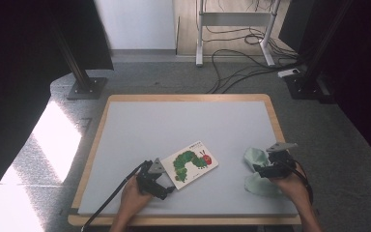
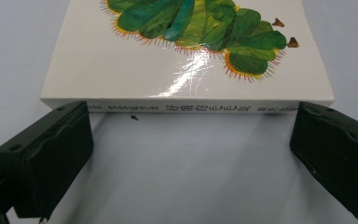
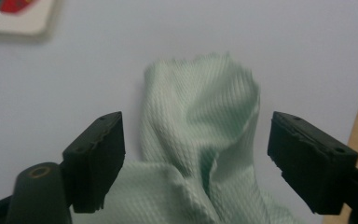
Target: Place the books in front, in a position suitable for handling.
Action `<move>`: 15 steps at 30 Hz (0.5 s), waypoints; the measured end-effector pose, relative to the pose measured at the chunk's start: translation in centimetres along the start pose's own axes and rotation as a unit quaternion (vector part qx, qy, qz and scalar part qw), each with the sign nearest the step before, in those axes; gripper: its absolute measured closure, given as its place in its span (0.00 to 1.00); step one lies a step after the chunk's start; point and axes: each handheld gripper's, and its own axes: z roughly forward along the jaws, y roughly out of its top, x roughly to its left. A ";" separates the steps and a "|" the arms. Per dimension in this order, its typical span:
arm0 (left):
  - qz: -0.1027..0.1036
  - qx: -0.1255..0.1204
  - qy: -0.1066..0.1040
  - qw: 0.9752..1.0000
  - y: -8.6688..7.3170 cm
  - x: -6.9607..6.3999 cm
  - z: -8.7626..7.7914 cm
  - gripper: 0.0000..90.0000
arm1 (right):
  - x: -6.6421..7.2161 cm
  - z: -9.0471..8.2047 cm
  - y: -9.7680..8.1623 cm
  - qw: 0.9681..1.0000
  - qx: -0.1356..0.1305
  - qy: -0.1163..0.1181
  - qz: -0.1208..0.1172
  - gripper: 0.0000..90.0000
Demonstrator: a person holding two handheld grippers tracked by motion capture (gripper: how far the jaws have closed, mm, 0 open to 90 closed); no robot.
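I've got the pale green waffle-weave cloth (image 3: 200,135) rumpled on the bench (image 1: 149,125), right of the caterpillar book (image 1: 193,163); right gripper (image 3: 193,158) jaws released astride it, left gripper (image 2: 186,154) released (book's spine just ahead).

Sunlight patches (image 1: 53,140) brighten grey carpet (image 1: 174,79); cables (image 1: 241,63) trail beneath a white desk frame (image 1: 234,19).

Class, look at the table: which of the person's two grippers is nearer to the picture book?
Left. The left gripper sits right at the picture book, jaws open at its spine. The right gripper is off to the side, over the green cloth.
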 end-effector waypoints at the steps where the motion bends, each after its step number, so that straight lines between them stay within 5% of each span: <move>1: 0.000 0.000 0.000 1.000 0.0 0.0 0.0 0.00 | -0.4 0.7 -0.7 1.000 0.013 -0.003 0.004 0.27; 4: 0.000 0.000 0.000 1.000 0.0 0.0 0.0 0.00 | -0.8 1.4 -1.5 1.000 0.024 0.001 0.012 0.38; 5: 0.000 0.000 0.000 1.000 0.0 0.0 0.0 0.00 | -1.1 1.8 -2.1 0.999 0.014 0.020 0.030 0.48; 7: 0.000 0.000 0.000 1.000 0.0 0.0 0.0 0.00 | -1.2 1.8 -2.2 0.999 0.008 0.023 0.034 0.53; 9: 0.000 0.000 0.000 1.000 0.0 0.0 0.0 0.00 | -1.4 1.6 -2.5 0.999 -0.004 0.031 0.039 0.79; 15: 0.000 0.000 0.000 1.000 0.0 0.0 0.0 0.00 | -0.9 1.5 -2.4 0.999 -0.011 0.031 0.039 0.92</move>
